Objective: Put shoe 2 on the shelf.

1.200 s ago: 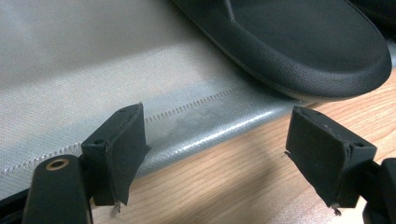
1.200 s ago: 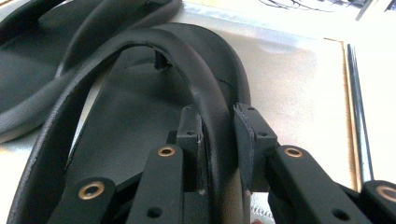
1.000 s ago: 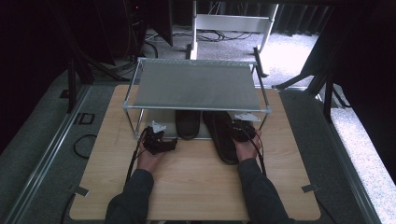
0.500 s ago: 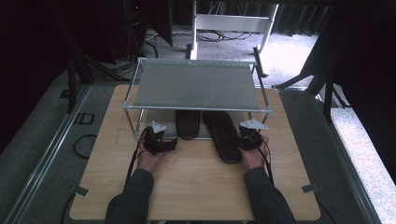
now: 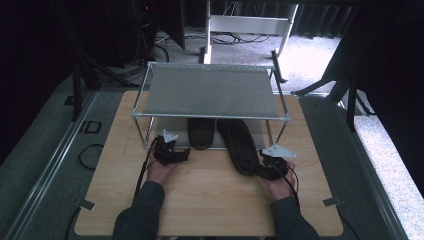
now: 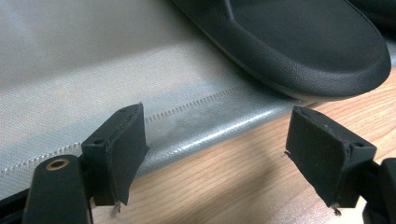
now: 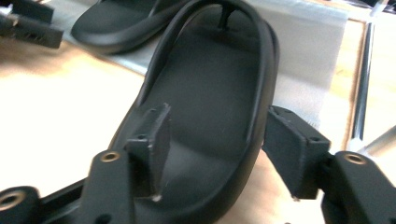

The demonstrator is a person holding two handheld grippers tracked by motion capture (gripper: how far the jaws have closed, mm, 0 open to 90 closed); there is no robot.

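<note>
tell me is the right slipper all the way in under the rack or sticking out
Sticking out: the right slipper has its toe under the rack, while its heel lies on the table between the right gripper's just-opening jaws.

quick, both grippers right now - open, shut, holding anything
Left gripper: open, nothing between its jaws.
Right gripper: jaws just opening, astride the heel of the black sandal; no firm grip now.

Dark grey sleeves; black tools (image 5: 175, 155) with trailing cables.
</note>
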